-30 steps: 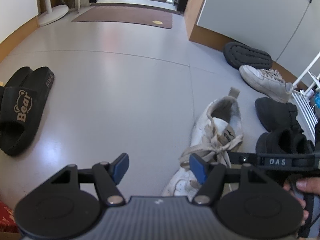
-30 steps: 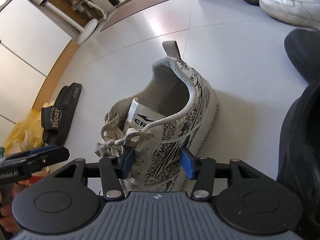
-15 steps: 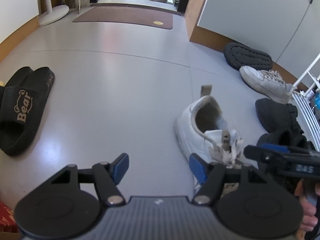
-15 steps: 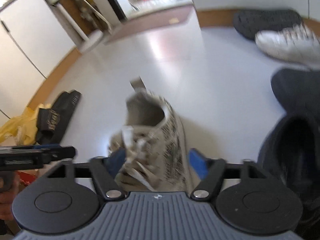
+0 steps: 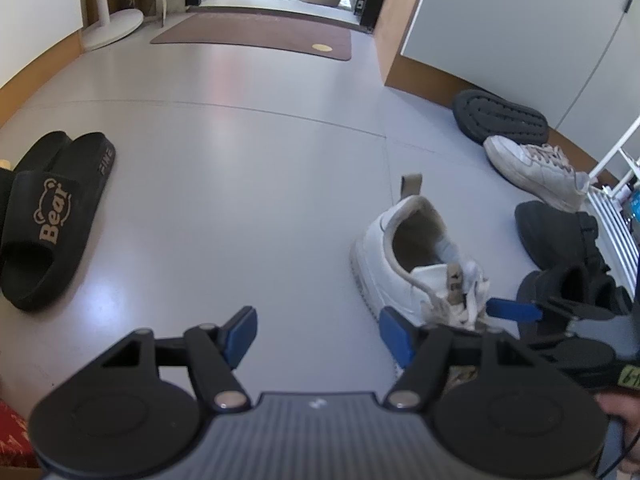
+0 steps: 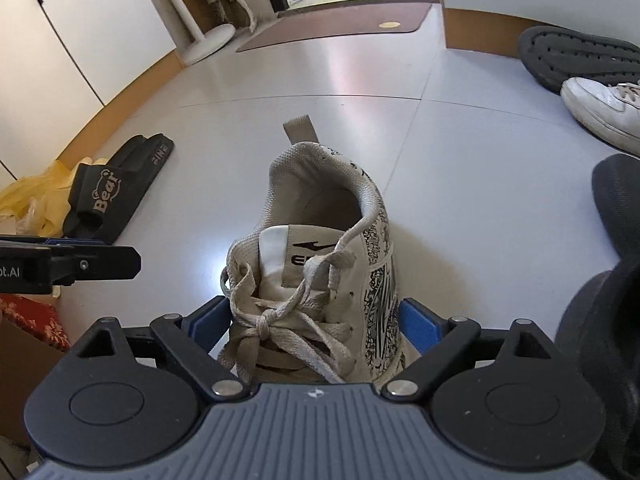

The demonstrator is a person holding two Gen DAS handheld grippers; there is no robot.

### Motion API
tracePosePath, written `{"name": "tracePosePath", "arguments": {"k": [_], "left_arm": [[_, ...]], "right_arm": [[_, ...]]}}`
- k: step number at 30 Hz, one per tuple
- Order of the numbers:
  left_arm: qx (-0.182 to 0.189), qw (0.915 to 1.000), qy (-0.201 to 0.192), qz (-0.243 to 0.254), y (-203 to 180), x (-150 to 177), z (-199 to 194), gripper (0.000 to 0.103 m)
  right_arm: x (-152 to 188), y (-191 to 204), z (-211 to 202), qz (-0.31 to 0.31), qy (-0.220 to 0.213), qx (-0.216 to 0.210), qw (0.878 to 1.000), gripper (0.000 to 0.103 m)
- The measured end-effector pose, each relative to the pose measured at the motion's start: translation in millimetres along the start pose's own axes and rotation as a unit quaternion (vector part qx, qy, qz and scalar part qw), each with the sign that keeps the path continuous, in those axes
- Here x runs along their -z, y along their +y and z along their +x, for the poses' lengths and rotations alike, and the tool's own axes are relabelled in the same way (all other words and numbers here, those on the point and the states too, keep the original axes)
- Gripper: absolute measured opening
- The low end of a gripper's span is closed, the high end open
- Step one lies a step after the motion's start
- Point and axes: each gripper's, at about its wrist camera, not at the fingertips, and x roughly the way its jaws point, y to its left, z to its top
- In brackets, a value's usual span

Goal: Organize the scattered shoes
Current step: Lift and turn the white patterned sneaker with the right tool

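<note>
The sneaker (image 6: 320, 280) is standing upright on the grey floor (image 6: 460, 168), heel away from the camera: white, black print on one side, laces tied. The right gripper (image 6: 314, 320) is straddling its laced front, jaws just widened, pads clear. The left gripper (image 5: 318, 336) is hovering open and empty.

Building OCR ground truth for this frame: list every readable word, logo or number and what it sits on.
"Bear" with a bear outline: strap of the black slide sandal.
"FINE": side of that sandal's sole.
"E...", rest hidden by laces: tongue label of the printed white sneaker.
"ot.AI", cut off by the frame edge: left gripper.
Yellow digits on the right gripper: unreadable.
</note>
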Motion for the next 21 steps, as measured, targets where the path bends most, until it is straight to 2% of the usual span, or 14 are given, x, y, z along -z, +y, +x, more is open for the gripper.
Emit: {"name": "tracePosePath", "arguments": {"k": [3, 9, 14, 18, 21], "left_arm": [[0.0, 1.0, 0.0, 0.0, 0, 1, -1, 0.07], [-0.002, 1.0, 0.001, -0.001, 2, 1, -1, 0.07], [-0.003, 1.0, 0.001, -0.002, 2, 0, 0, 0.07], [-0.002, 1.0, 0.002, 0.0, 0, 2, 0, 0.07], [0.001, 1.0, 0.004, -0.006, 1, 4, -1, 0.07]], "right_arm": [[-1, -2, 9, 0.009, 0.003, -0.005, 1.0, 0.103], [-1, -6, 25, 0.029, 0.015, 0.006, 0.999, 0.103], [2, -4, 25, 0.019, 0.009, 0.012, 1.0, 0.103], [6, -6, 21, 0.028, -0.007, 0.02, 0.999, 0.093], [11, -6, 17, 0.051, -0.02, 0.034, 0.998, 0.091]]}}
